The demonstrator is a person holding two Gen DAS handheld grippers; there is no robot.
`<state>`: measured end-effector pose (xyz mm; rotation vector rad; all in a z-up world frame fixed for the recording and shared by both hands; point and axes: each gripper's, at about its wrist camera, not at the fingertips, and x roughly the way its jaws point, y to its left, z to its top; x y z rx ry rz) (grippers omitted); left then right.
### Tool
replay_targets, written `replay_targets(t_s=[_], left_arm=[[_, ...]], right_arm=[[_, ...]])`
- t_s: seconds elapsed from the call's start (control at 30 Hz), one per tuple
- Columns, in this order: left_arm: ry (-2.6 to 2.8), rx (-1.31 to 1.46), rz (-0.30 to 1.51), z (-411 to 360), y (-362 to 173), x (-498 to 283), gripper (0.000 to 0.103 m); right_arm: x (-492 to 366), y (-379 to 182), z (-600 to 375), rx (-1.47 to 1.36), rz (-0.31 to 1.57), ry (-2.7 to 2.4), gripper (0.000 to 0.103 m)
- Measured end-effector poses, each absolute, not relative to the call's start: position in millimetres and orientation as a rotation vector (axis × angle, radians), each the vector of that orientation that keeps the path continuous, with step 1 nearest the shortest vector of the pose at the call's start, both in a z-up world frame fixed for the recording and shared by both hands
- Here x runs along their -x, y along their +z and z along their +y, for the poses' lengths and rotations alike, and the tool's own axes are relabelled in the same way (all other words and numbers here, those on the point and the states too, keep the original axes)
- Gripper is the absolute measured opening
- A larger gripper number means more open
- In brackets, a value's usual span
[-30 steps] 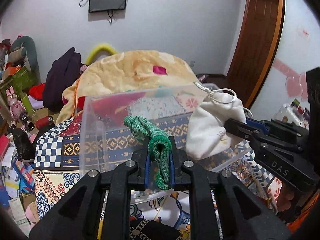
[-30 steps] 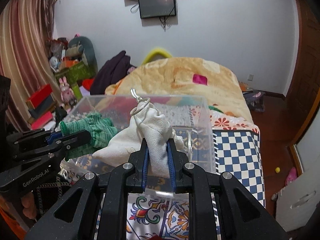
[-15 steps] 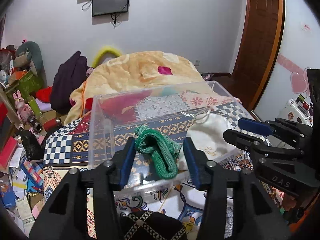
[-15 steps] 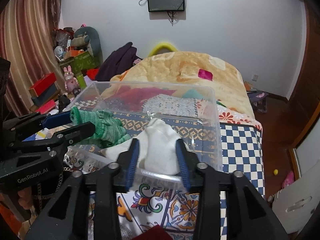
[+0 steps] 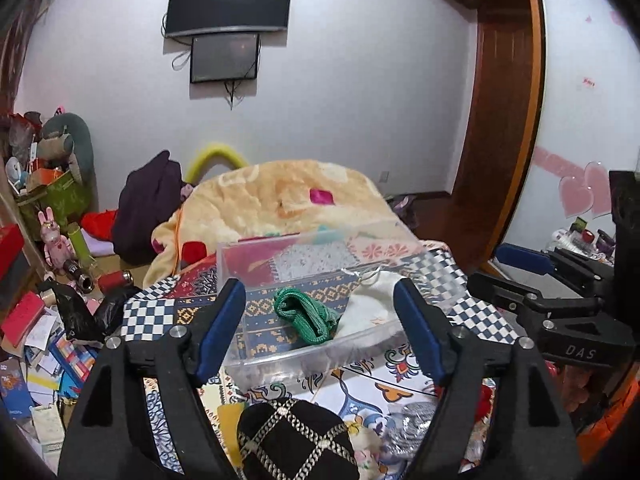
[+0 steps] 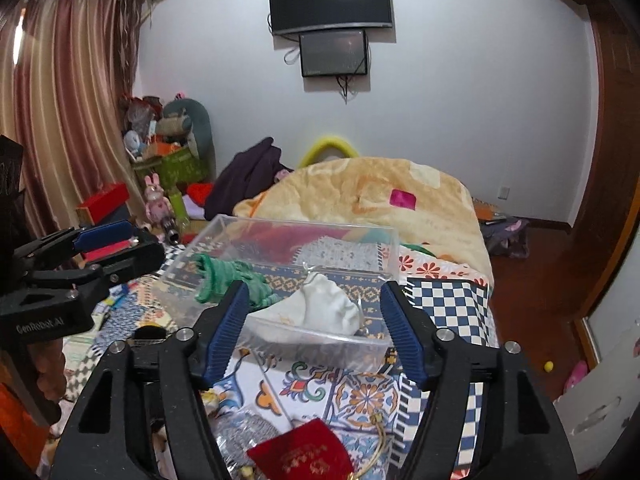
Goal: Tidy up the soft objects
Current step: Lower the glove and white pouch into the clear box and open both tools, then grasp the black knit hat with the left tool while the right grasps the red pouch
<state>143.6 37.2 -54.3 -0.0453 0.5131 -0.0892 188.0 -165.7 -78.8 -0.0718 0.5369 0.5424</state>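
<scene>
A clear plastic box (image 5: 280, 354) (image 6: 224, 236) stands on the patterned bedspread. Inside it lie a green knitted piece (image 5: 306, 316) (image 6: 228, 276) on the left and a white drawstring pouch (image 5: 370, 308) (image 6: 328, 308) on the right. My left gripper (image 5: 320, 332) is open and empty, pulled back in front of the box. My right gripper (image 6: 314, 332) is also open and empty, back from the box. A black pouch with a gold grid (image 5: 296, 440) lies just under my left gripper. A red pouch (image 6: 300, 456) and a silver pouch (image 6: 240, 432) lie under my right gripper.
A yellow-orange blanket (image 5: 280, 200) is heaped behind the box. Toys, boxes and papers (image 5: 48, 320) crowd the floor at the left. A wooden door (image 5: 500, 140) stands at the right. The right gripper shows in the left wrist view (image 5: 552, 304).
Both grippers opened and let go: the green knit and the white pouch dropped into the clear box. Both grippers then drew back and rose away from the box.
</scene>
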Motion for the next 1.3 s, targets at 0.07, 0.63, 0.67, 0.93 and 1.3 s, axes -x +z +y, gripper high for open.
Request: replay_targets(t_s=[0.07,0.63,0.67,0.93,1.3], left_arm=[[-0.089,0.038,0.497,38.7,-51.8,-132.1,0.081],[-0.060,0.042,0.649,37.5,-119.8,-89.8,0.089],[-0.058,0.058,0.667,39.2,-126.1,-89.0,0.089],[-0.080,0.124,0.769,52.3,-163.3,-86.2,0.088],[-0.081,0.115,0.749,52.1,-170.8,-78.0,0.031]], right_arm=[[-181.5,-79.4,-167.6,0.071,0.531,0.545,0.067],[-150.3,-147.7,-172.5,0.143,0.704,0.540,0.069],[-151.0,-152.7,-173.8,0.145,0.719,0.534,0.069],[-156.8,-186.7,-190.7,0.112,0.813,0.486,0.068],[-153.6,-184.2,-195.1,0.083,0.808,0.499,0.035]])
